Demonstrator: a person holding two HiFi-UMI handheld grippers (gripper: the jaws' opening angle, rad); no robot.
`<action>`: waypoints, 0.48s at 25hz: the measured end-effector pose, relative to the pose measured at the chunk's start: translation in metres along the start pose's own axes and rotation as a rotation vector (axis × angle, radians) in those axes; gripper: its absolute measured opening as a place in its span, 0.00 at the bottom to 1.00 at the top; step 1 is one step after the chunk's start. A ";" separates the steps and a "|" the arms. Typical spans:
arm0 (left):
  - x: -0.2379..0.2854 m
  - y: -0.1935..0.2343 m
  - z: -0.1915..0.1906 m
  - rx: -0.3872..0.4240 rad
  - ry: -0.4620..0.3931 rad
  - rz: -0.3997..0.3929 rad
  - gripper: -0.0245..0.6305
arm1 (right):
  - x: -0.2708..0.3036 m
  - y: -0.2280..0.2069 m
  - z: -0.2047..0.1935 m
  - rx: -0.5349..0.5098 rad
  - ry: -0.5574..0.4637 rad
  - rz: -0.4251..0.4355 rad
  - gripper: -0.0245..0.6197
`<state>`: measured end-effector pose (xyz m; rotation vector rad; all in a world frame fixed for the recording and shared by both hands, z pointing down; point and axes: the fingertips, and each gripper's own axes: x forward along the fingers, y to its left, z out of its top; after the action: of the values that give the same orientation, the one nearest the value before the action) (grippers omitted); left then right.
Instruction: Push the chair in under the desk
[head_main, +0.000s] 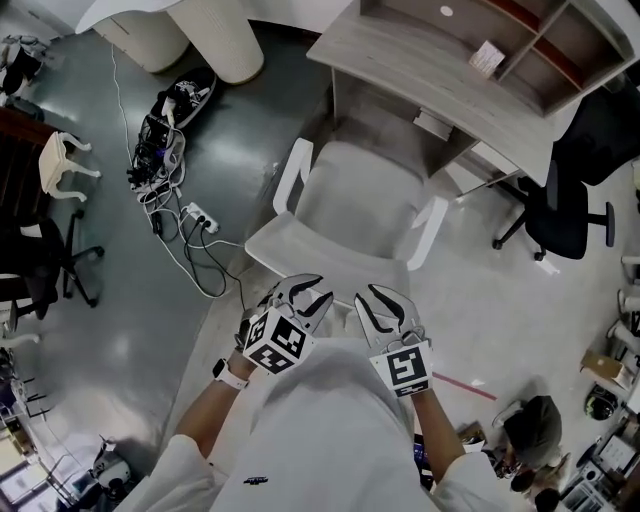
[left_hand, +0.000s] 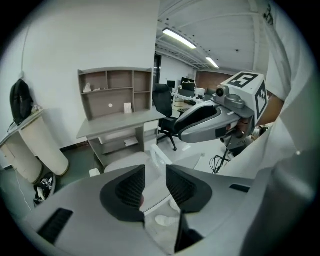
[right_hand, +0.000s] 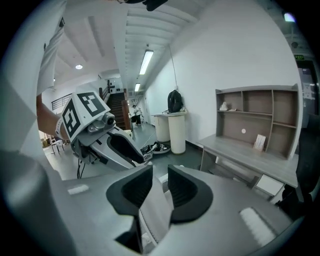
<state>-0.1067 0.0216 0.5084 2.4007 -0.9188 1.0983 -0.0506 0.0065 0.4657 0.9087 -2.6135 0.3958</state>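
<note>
The chair (head_main: 350, 200) stood pulled out in front of the bench (head_main: 420, 70), with its seat not yet under the bench and its backrest on the near side, towards the person. The left hand-held gripper (head_main: 312, 290) and the right hand-held gripper (head_main: 372, 298) hung side by side just over the backrest's top edge. Each had its jaws partly apart and held nothing. That even spacing probably readied both to press the backrest so the chair would go straight in, not swing.
</note>
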 end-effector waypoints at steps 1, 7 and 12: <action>0.003 -0.002 -0.004 0.019 0.022 -0.019 0.23 | 0.003 0.001 -0.005 -0.001 0.016 0.012 0.21; 0.016 -0.011 -0.033 0.142 0.142 -0.098 0.30 | 0.017 0.018 -0.042 -0.033 0.146 0.131 0.27; 0.028 -0.013 -0.055 0.181 0.220 -0.150 0.32 | 0.025 0.030 -0.075 -0.129 0.257 0.182 0.29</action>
<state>-0.1137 0.0491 0.5646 2.3808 -0.5803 1.4041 -0.0708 0.0428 0.5395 0.5406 -2.4570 0.3597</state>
